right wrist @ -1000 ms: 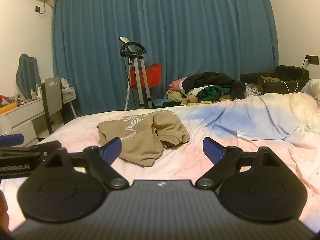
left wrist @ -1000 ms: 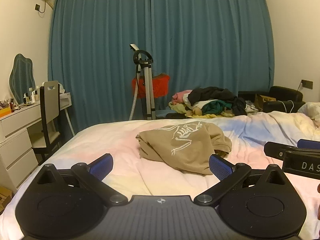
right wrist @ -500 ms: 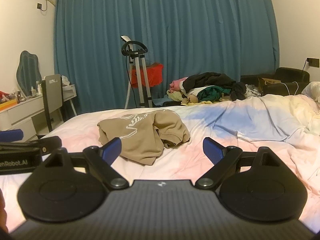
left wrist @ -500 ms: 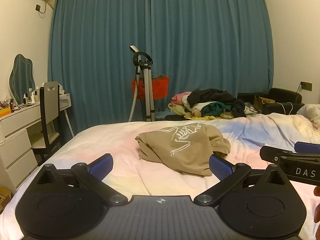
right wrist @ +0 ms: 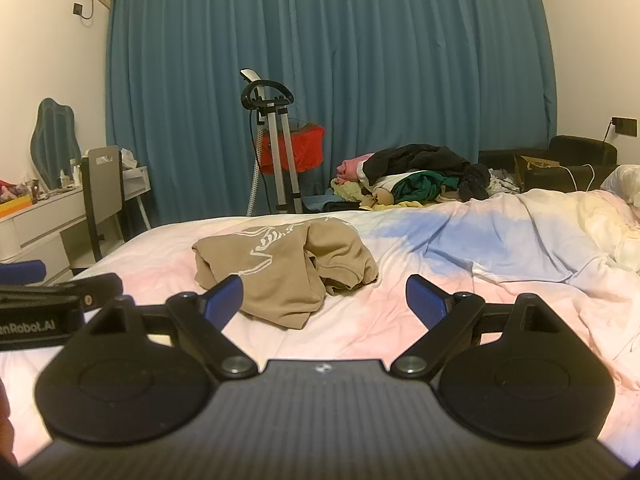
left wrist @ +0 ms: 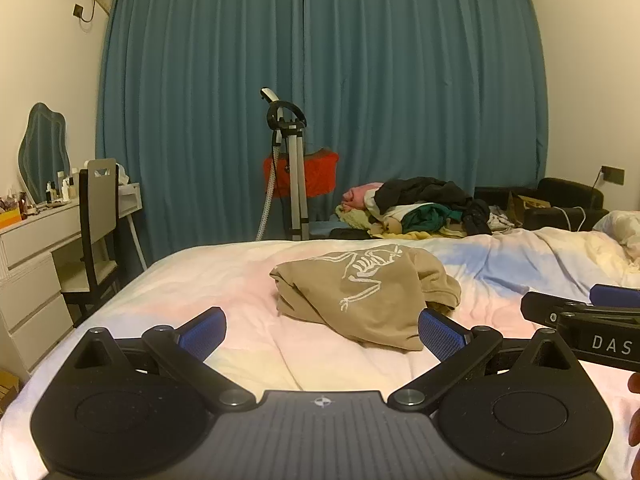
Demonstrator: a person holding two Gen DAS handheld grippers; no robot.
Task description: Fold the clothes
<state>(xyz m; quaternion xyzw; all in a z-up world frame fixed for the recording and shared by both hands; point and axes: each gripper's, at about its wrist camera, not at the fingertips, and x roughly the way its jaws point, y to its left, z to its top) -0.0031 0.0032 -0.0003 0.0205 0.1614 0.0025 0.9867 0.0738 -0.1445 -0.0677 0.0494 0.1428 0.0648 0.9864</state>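
Note:
A crumpled tan garment (left wrist: 360, 292) with a white skeleton print lies bunched on the pastel bed cover (left wrist: 208, 276). In the right wrist view the same tan garment (right wrist: 288, 268) sits left of centre. My left gripper (left wrist: 322, 330) hovers just short of the garment, jaws wide open and empty. My right gripper (right wrist: 324, 298) is also open and empty, a little short of the garment and to its right. Each gripper shows at the edge of the other's view: the right gripper (left wrist: 588, 316) and the left gripper (right wrist: 52, 296).
A heap of mixed clothes (left wrist: 420, 208) lies beyond the bed's far edge, next to a black armchair (left wrist: 560, 200). A garment steamer stand (left wrist: 288, 168) and a red basket (left wrist: 316, 172) stand by the blue curtain. A white dresser (left wrist: 36, 248) and a chair (left wrist: 100, 220) are left.
Both grippers have risen and tilted slightly, so the garment and bed sit a little lower in the views. The garment has not moved and the jaws stay open.

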